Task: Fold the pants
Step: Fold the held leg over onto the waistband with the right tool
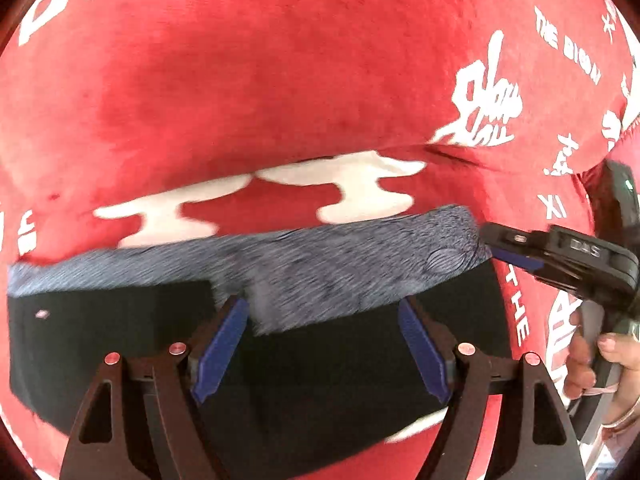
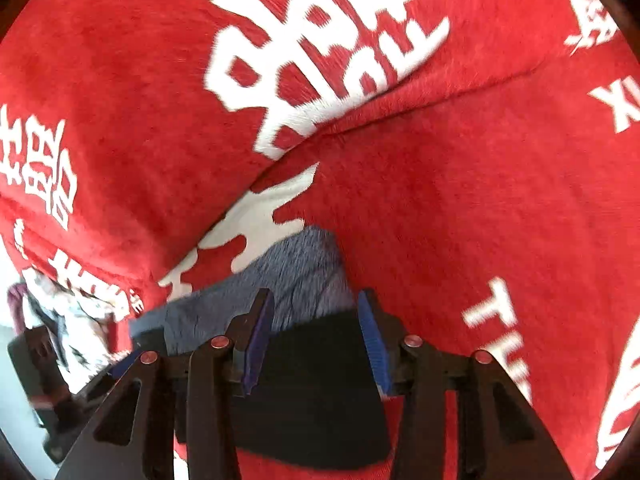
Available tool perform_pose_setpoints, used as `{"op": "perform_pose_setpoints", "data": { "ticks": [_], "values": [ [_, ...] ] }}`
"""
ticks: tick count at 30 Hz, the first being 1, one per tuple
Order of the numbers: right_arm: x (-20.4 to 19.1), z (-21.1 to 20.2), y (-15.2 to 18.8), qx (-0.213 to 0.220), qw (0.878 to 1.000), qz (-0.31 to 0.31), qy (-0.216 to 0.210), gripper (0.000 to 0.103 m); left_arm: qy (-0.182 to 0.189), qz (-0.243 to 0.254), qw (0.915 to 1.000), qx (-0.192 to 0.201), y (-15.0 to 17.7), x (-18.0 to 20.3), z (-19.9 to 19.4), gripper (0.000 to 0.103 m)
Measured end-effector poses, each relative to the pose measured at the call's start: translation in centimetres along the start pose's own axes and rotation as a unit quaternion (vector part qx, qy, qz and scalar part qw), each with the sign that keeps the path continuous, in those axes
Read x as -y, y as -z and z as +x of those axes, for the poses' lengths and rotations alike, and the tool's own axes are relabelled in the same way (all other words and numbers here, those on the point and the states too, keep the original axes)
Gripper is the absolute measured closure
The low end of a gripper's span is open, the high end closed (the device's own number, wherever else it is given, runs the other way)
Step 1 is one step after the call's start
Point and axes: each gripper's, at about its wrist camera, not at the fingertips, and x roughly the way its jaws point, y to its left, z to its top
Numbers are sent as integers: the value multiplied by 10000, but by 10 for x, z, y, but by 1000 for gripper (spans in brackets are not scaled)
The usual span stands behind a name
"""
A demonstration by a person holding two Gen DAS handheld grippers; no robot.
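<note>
Both tools hovered over black pants (image 1: 280, 380) spread on a red blanket (image 1: 240, 100) w/ white lettering, the garment running side to side as a long band across the lower part of the left wrist view. A strip of grey-blue fleecy lining (image 1: 320, 268) showed along the pants' far edge, turned over the black.

The left tool (image 1: 322, 344) stood wide, blue pads apart, nothing between them; the pants lay directly below and just ahead, lining edge just beyond the fingertips. The right tool (image 2: 316, 340) was partly spread, also w/o cloth gripped. In its own view the black fabric and lining sat under and between the fingers; in the left view it (image 1: 516, 256) pointed in from the right, tip at or just beside the right end of the lining strip — contact could not be told. A hand (image 1: 600, 360) held its handle.

Judgement: the long axis ran left-right across both tools, so the next fold likely called for each tool to take its own end, the right nearer the right end. Open blanket lay beyond the far edge, w/ a crease (image 2: 400, 120) in it. Blanket's edge and clutter (image 2: 80, 320) showed at the right view's left.
</note>
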Motion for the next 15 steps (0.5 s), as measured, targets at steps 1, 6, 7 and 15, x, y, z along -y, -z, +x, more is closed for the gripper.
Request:
{"op": "perform_pose_setpoints", "data": {
  "ticks": [1,6,7,15],
  "values": [
    [2,8,-4,-46,10000,17,15,55,-146,44,9999,-62,-1,4,11,24],
    [-9,34,0,-406,9954,-584,648,57,-703,4,9966,-430,14,-12,30,24],
    [-21,34,4,-387,9913,-911,870,57,-739,-13,9961,-482,17,-16,32,20],
    [-56,44,23,-368,9716,-1735,1568,45,-577,-536,9953,-559,39,-54,20,11]
  ]
}}
